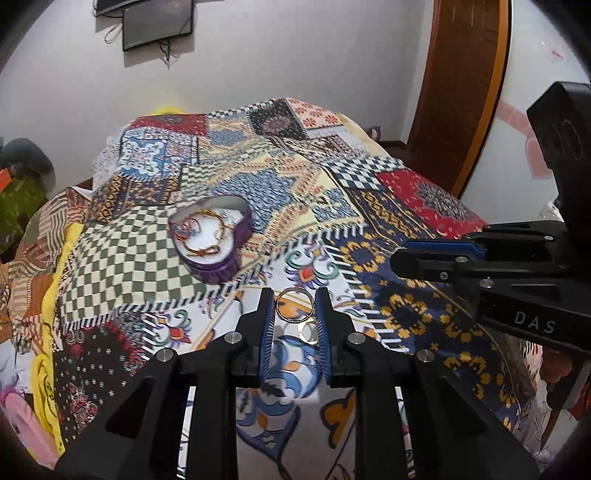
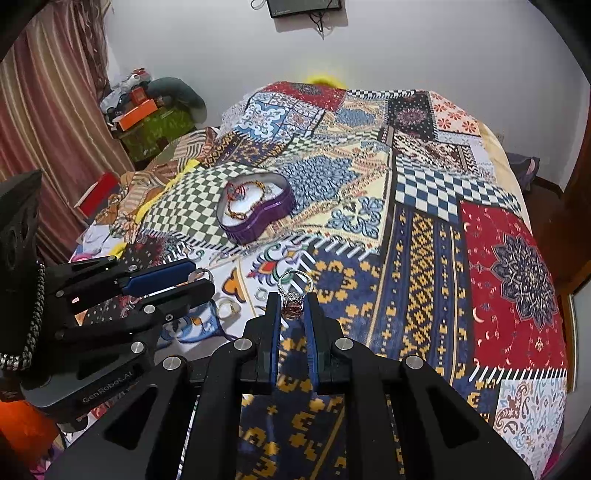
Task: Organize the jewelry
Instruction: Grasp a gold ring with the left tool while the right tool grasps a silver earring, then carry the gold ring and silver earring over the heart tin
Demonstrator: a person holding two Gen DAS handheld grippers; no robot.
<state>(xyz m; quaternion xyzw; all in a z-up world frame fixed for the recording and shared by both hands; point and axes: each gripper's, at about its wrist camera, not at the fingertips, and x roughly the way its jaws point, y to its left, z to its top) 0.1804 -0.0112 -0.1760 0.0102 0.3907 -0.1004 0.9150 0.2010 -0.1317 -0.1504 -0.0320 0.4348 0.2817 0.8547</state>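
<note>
A plain metal ring [image 1: 295, 303] is pinched between the blue pads of my left gripper [image 1: 294, 299], just above the bedspread. A second small ring [image 1: 308, 330] lies on the cloth right under it. In the right wrist view, my right gripper [image 2: 293, 300] is shut on a silver ring with a reddish stone [image 2: 293, 302]. There my left gripper [image 2: 201, 277] shows at the left with its ring [image 2: 203, 274] at the tips, and the loose ring [image 2: 227, 308] lies below. A purple heart-shaped box [image 1: 218, 271] [image 2: 258, 229] holding bracelets sits further back. My right gripper [image 1: 397, 258] comes in from the right.
A patchwork bedspread [image 1: 424, 199] [image 2: 498, 240] covers the whole bed. Clothes and boxes [image 2: 140, 110] are piled at the far left beside a striped curtain [image 2: 44, 147]. A wooden door [image 1: 461, 92] stands at the right, and a dark screen [image 1: 159, 26] hangs on the wall.
</note>
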